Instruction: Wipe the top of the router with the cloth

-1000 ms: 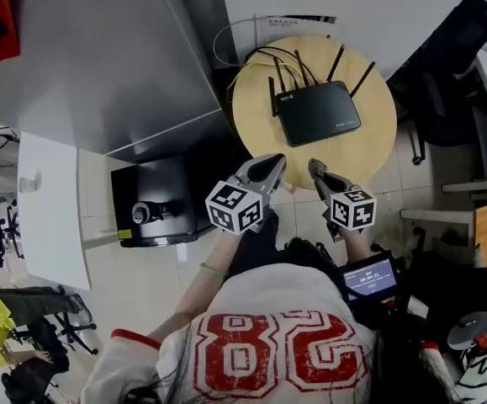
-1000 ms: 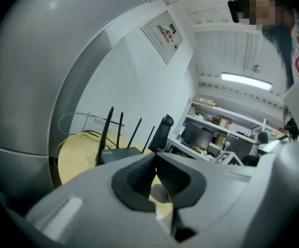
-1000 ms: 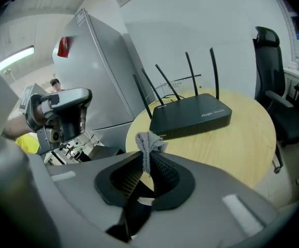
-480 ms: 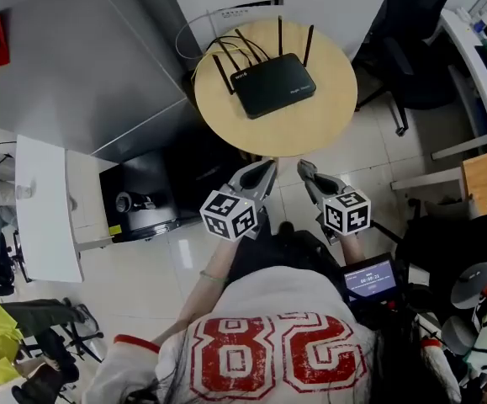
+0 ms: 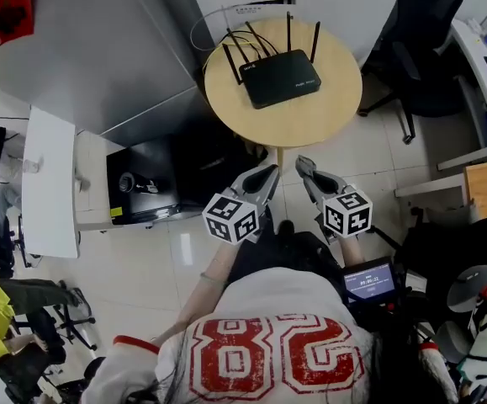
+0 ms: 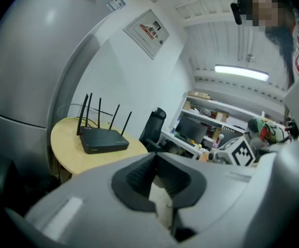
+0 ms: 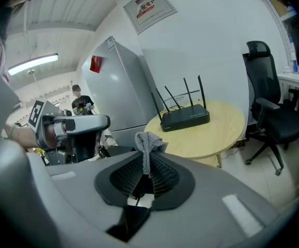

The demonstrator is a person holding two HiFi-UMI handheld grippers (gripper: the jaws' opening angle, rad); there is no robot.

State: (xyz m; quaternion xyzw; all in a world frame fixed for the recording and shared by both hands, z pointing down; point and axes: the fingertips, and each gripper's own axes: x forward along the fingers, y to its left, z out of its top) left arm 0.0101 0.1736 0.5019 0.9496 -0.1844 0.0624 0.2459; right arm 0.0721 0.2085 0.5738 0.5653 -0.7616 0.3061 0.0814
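A black router (image 5: 281, 76) with several upright antennas sits on a round wooden table (image 5: 310, 120). It lies ahead of both grippers in the left gripper view (image 6: 104, 140) and the right gripper view (image 7: 185, 119). My right gripper (image 7: 145, 156) is shut on a small grey cloth (image 7: 149, 142) that sticks up past its tips. My left gripper (image 6: 155, 159) is shut with nothing in it. In the head view both grippers, left (image 5: 264, 179) and right (image 5: 304, 168), hover over the floor just short of the table's near edge.
A black office chair (image 5: 420, 32) stands right of the table, and a tall grey cabinet (image 5: 83, 49) stands to its left. Cables (image 5: 226, 23) trail behind the router. A black box (image 5: 155, 188) sits on the floor at my left, beside a white desk (image 5: 48, 183).
In the head view the table and router have shifted up and left. Both grippers keep the same pose in front of the body, and the cloth stays in the right one.
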